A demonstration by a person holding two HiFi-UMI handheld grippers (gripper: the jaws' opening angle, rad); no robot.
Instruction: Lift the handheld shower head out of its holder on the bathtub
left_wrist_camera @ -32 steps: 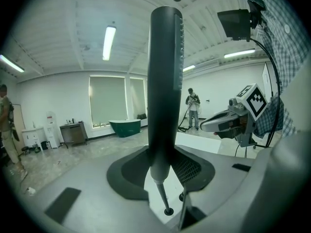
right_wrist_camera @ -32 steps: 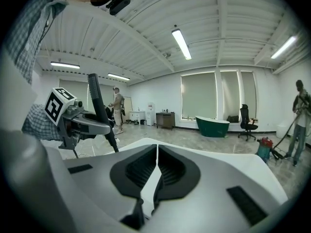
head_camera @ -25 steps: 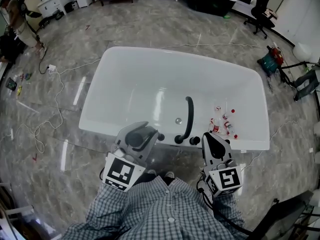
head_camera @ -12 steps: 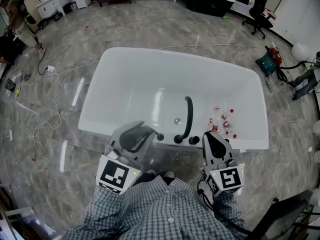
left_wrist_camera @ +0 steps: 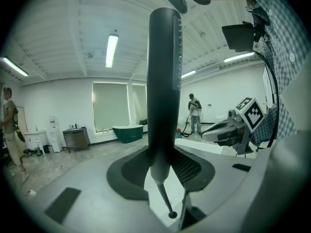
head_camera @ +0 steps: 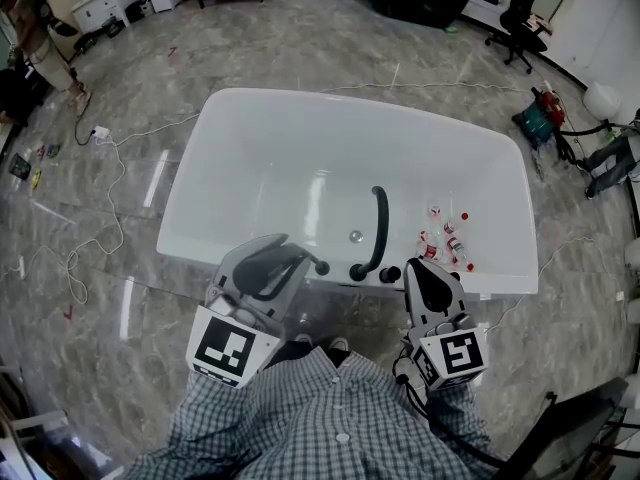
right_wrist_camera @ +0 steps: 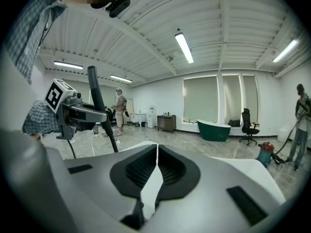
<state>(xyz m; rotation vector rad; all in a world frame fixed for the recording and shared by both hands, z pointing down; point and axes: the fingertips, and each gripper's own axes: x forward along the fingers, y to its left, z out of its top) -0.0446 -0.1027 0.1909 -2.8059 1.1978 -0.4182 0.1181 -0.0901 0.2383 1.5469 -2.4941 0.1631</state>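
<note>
Our left hand-held gripper clamps the shower head (right hand-held gripper closed, empty), so we should lift straight up, hose trailing freely.

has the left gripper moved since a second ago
Yes. The left gripper, shut on the shower head, has drifted left, away from the black faucet, and looks slightly nearer the camera.

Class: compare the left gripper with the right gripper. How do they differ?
The left gripper holds the shower head upright; the right gripper holds nothing. The left gripper's fingers stand apart around it; the right gripper's fingers meet. Both point at the bathtub's near rim.
</note>
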